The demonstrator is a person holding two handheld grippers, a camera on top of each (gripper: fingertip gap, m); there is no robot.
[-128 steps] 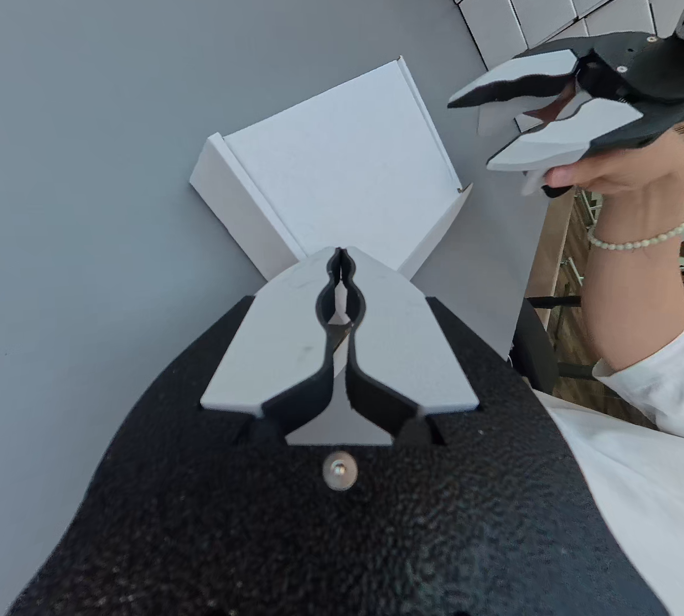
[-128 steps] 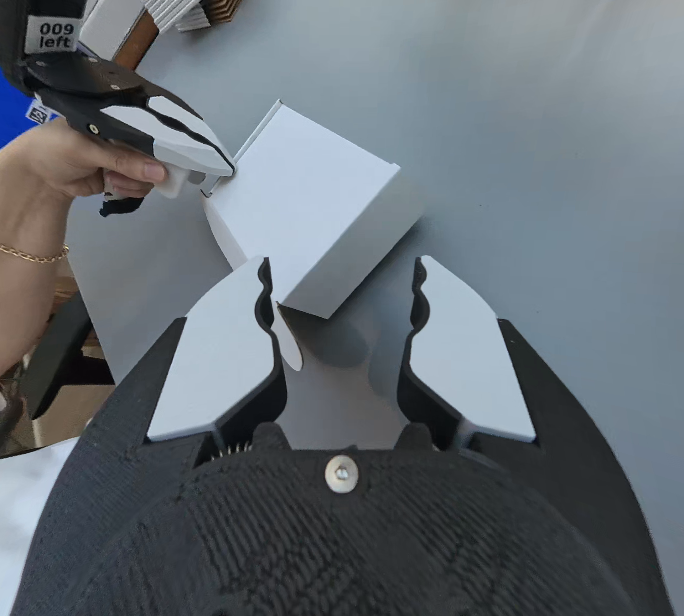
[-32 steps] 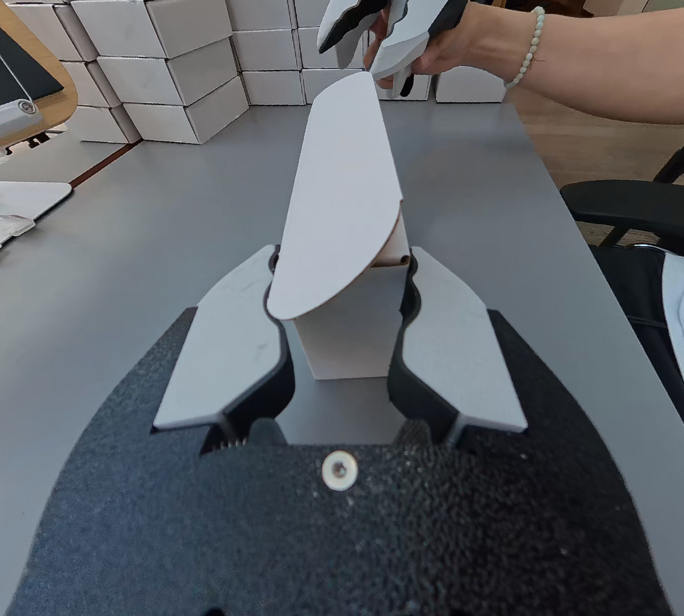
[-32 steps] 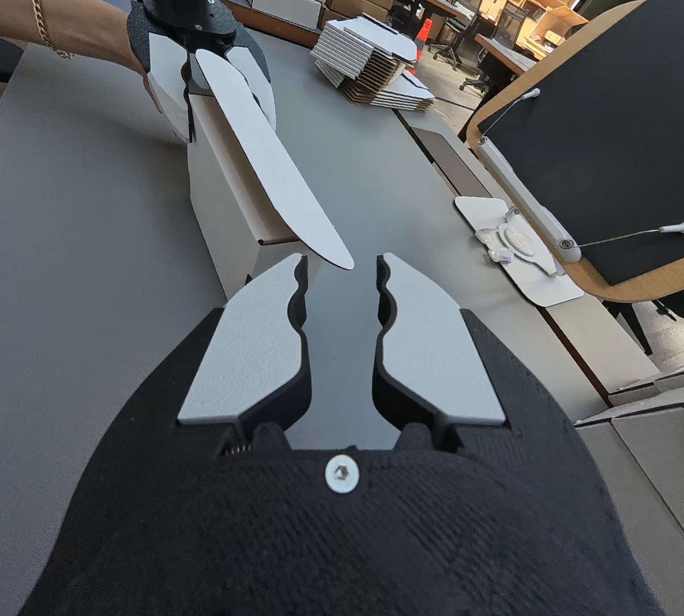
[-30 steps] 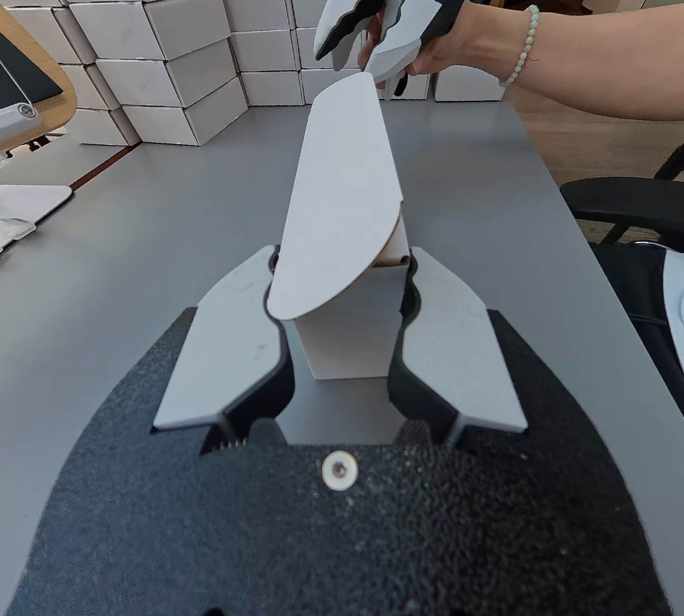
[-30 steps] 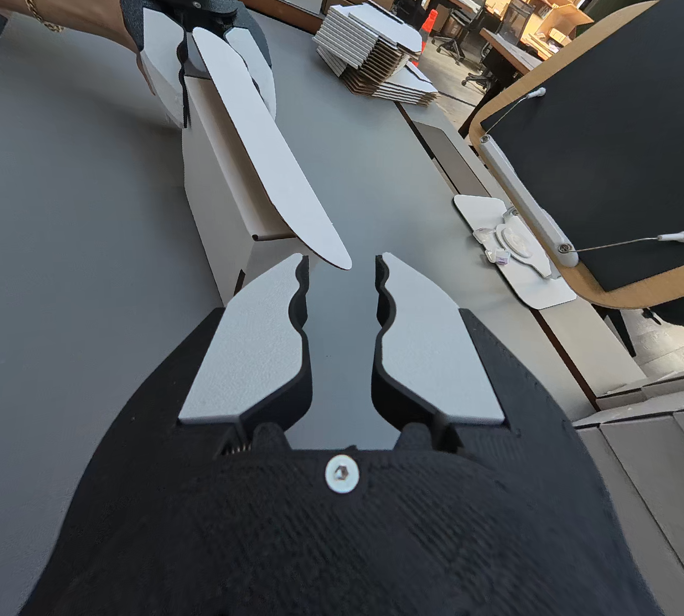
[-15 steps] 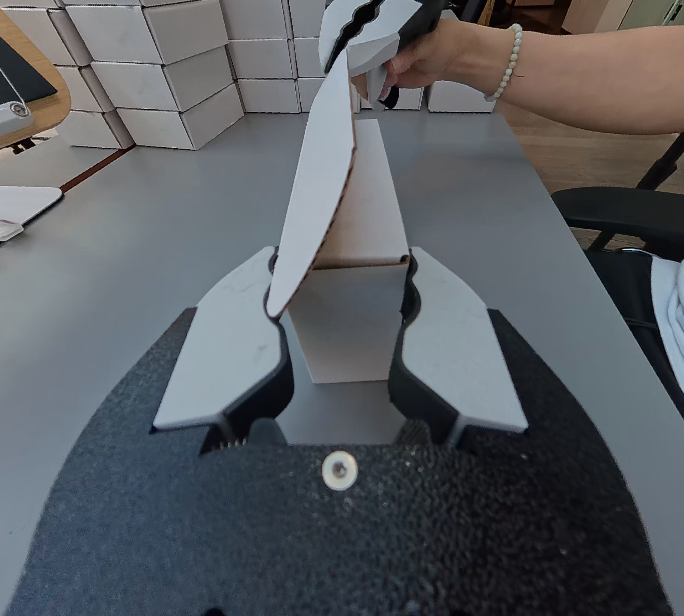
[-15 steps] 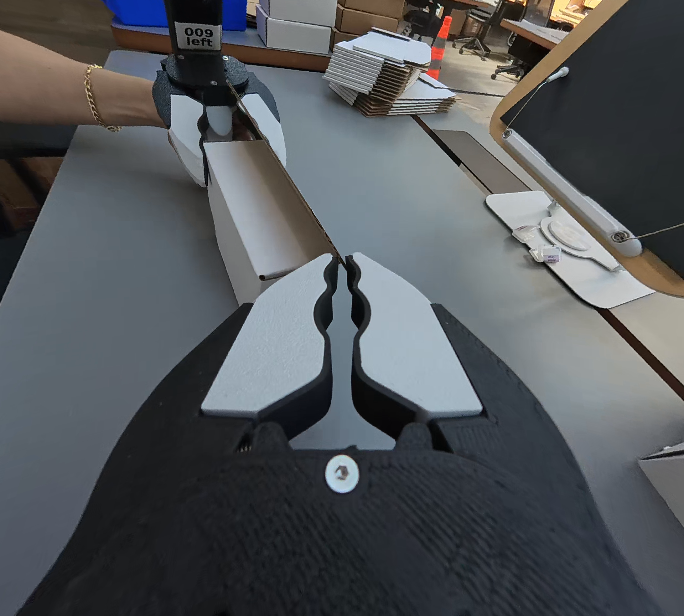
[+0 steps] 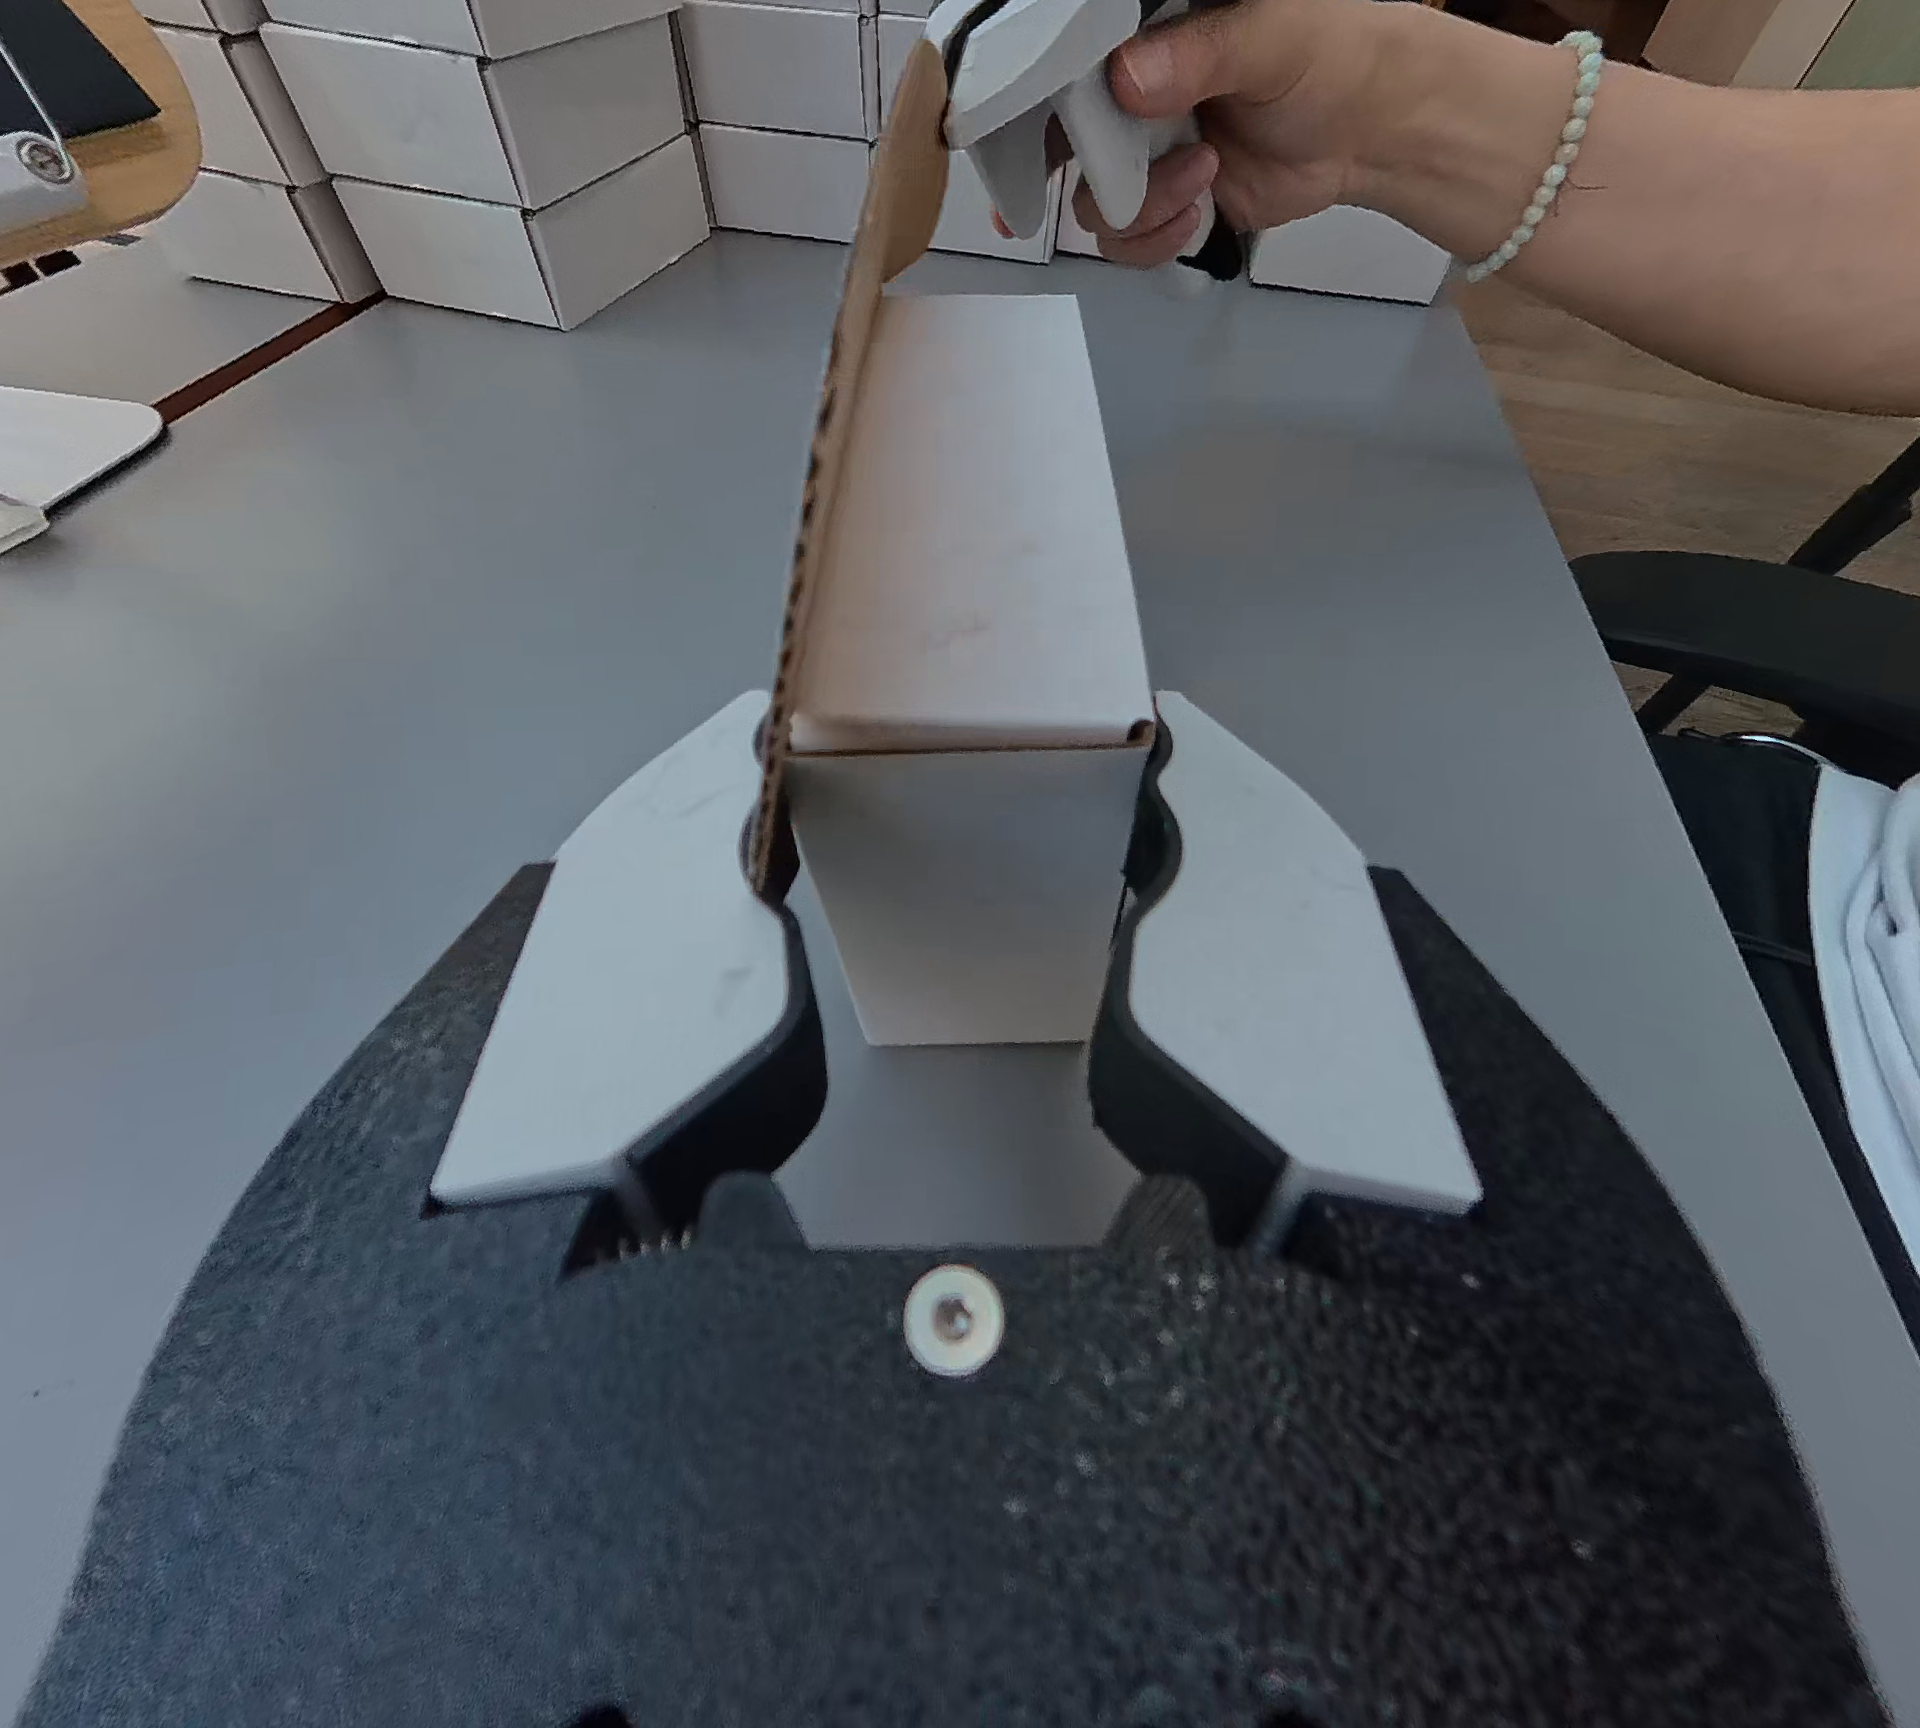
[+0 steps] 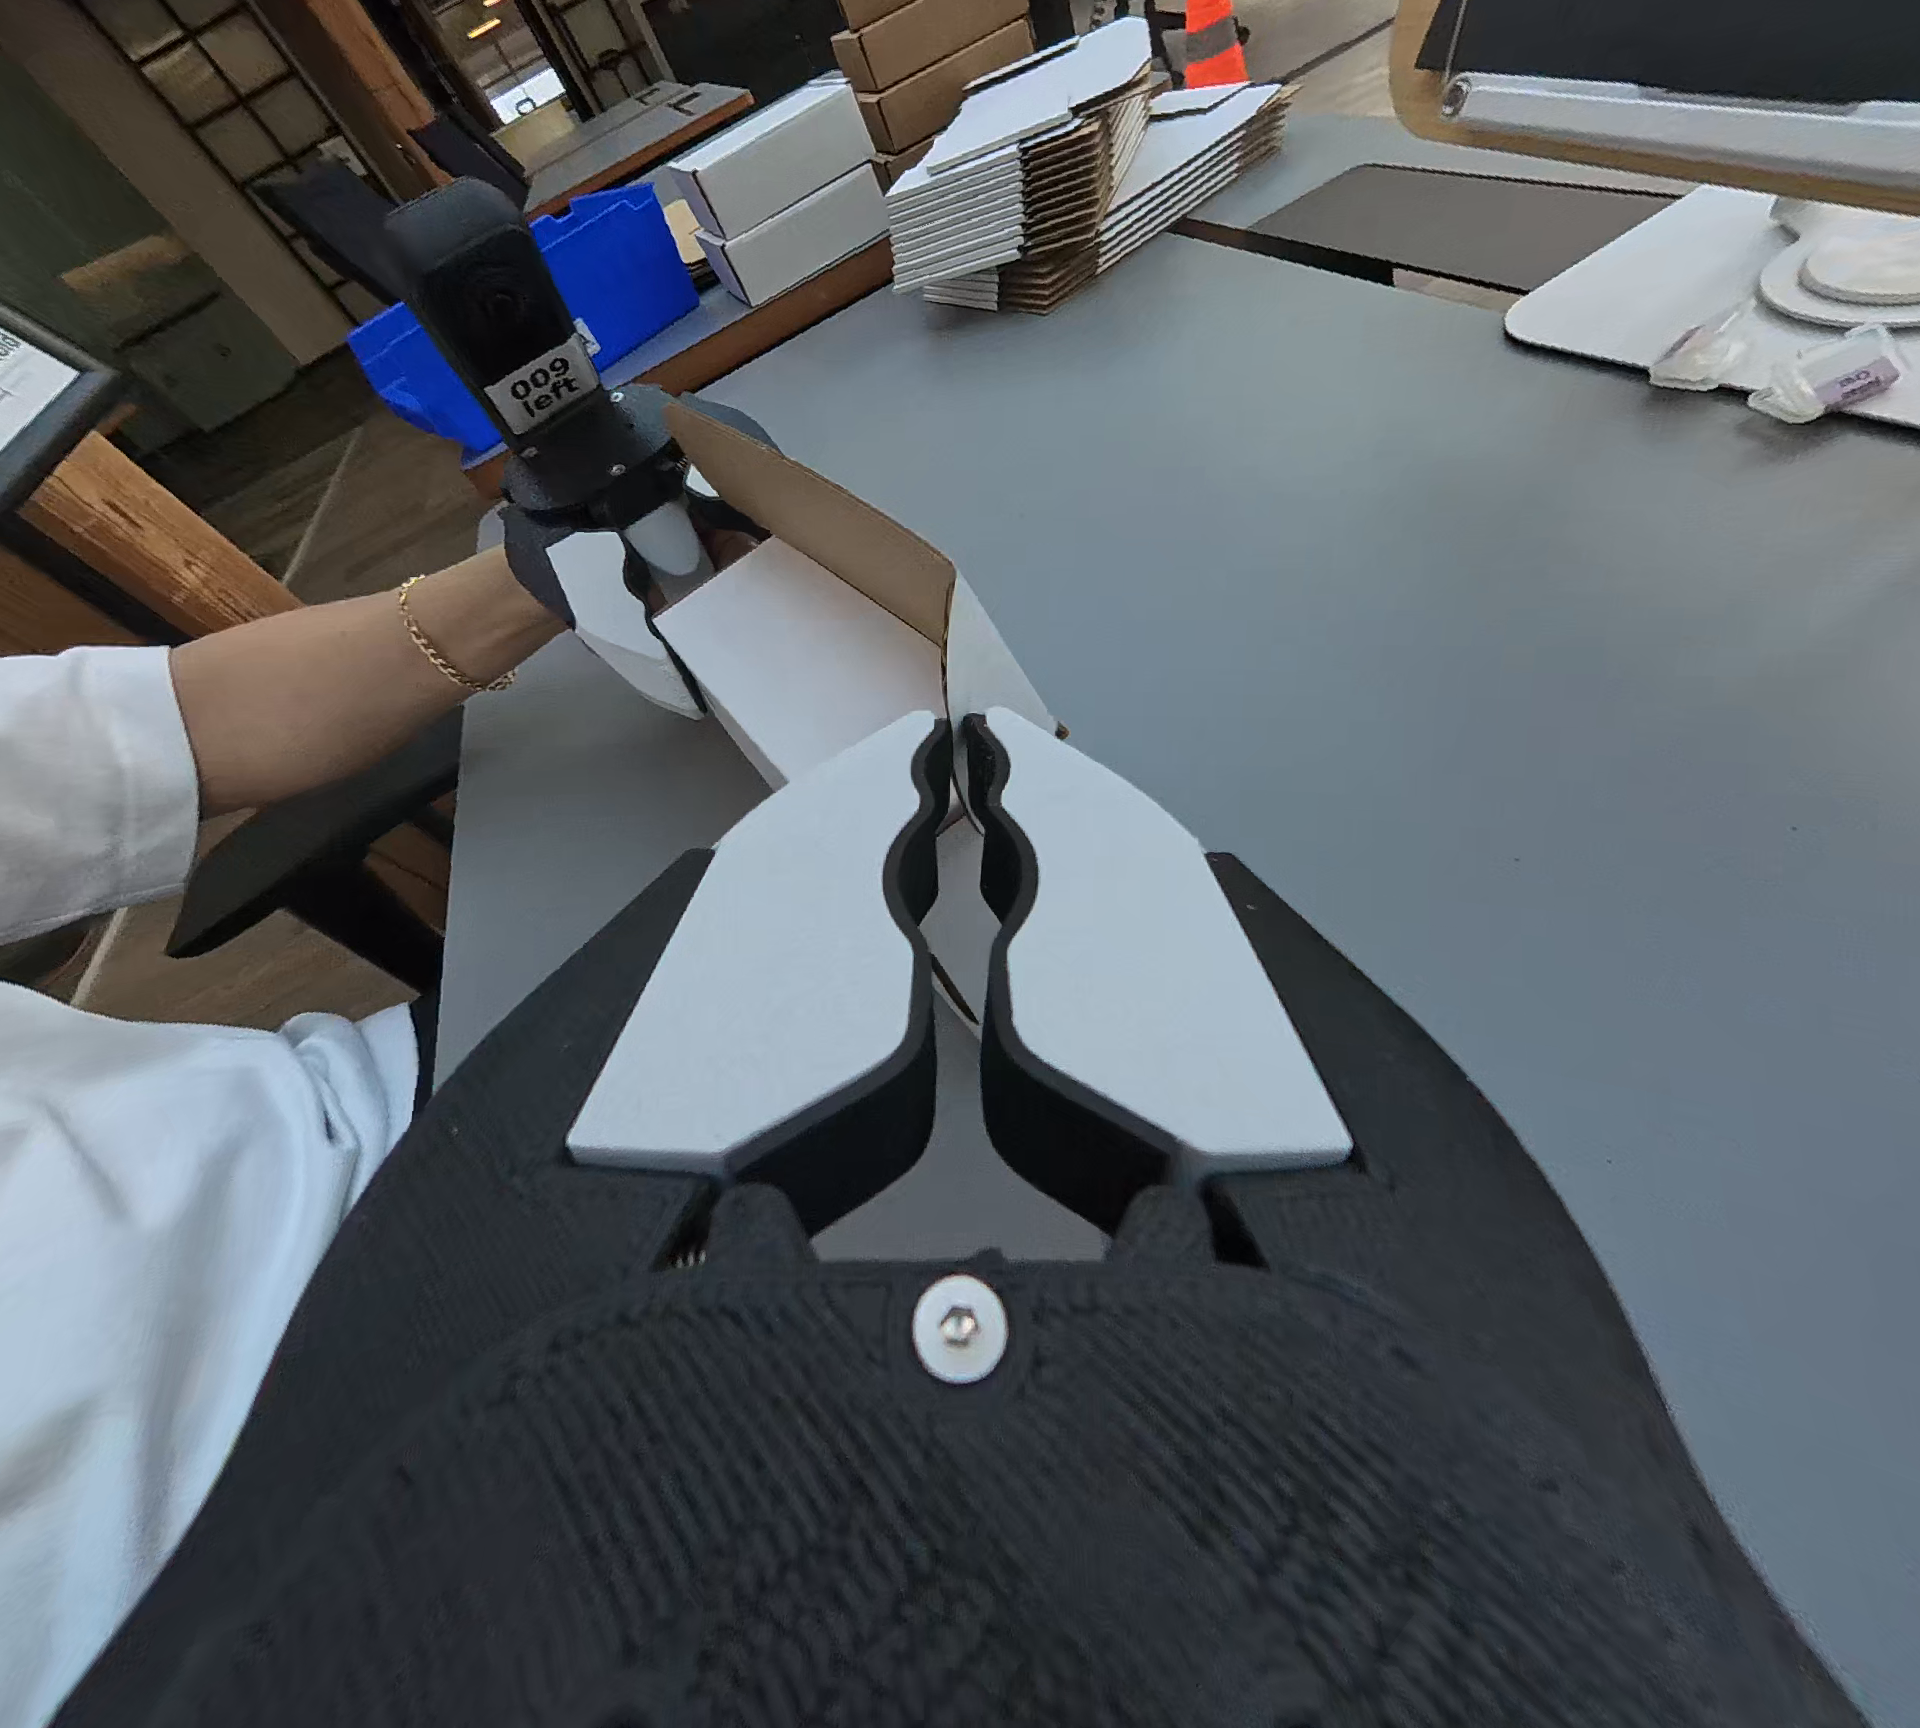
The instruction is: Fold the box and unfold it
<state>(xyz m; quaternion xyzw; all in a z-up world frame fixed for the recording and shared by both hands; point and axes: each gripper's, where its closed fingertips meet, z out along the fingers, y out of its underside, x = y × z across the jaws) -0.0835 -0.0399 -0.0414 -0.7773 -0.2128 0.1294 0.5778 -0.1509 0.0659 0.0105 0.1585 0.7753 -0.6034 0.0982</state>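
Observation:
A long white cardboard box (image 9: 966,868) stands on the grey table (image 9: 364,639). My left gripper (image 9: 961,743) is shut on its near end, one finger on each side wall. The box's long lid flap (image 9: 883,224) stands upright along the left wall, its brown inner side showing. My right gripper (image 9: 951,68) is shut on the flap's far tip, above the box's far end. In the right wrist view my right gripper (image 10: 958,733) pinches the flap's edge. The box (image 10: 810,650), the flap (image 10: 821,525) and my left gripper (image 10: 623,598) lie beyond it. The box is open on top.
Stacked white boxes (image 9: 468,68) line the table's far edge. A pile of flat box blanks (image 10: 1081,192) and a white stand base (image 10: 1714,296) sit on the table. A black chair (image 9: 1766,639) is at the table's right side. A blue bin (image 10: 613,265) is behind.
My right gripper closed on the flap's tip and swung the flap up from lying slanted over the box to upright, which opened the top. My left gripper kept its hold.

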